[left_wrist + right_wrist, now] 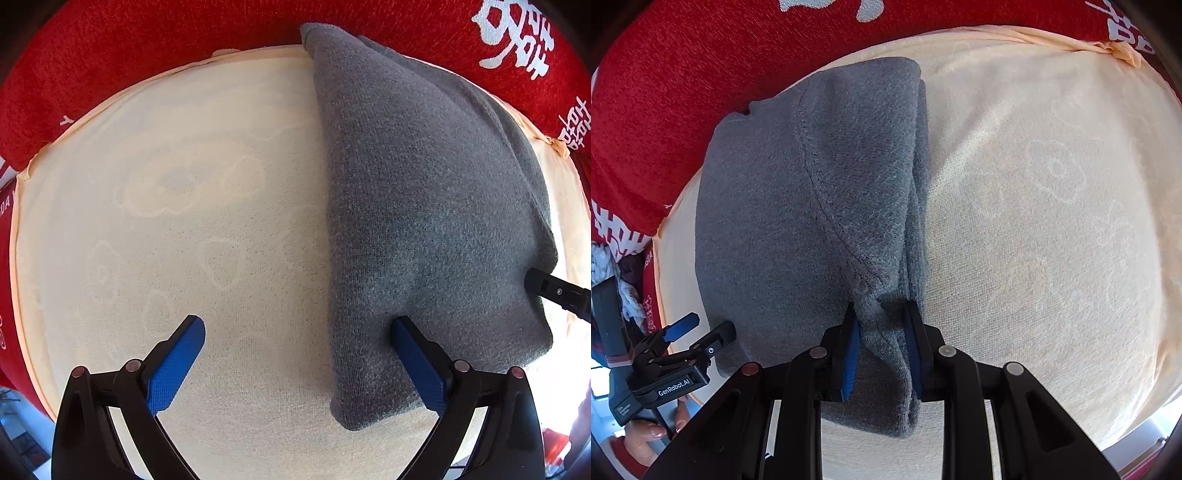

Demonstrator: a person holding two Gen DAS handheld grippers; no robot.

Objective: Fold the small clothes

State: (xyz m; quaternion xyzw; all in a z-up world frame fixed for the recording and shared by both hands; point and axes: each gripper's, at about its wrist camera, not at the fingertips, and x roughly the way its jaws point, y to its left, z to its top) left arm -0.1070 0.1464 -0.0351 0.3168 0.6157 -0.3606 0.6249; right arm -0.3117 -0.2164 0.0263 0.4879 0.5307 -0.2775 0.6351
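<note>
A grey knitted garment (424, 206) lies folded into a long strip on a cream towel (184, 221). My left gripper (297, 328) points straight down with its jaws wide open. Its right blue pad (413, 354) rests over the garment's left edge, and its left pad (181, 354) stands over bare towel. My right gripper (882, 317) is shut on a bunched fold at the near end of the grey garment (798, 192). From the right wrist view the left gripper (703, 330) shows open at the garment's near left corner.
A red blanket with white characters (129, 66) surrounds the cream towel (1052, 221). A pile of other clothes (607, 266) sits at the far left of the right wrist view. A person's hand (646, 435) holds the left gripper's handle.
</note>
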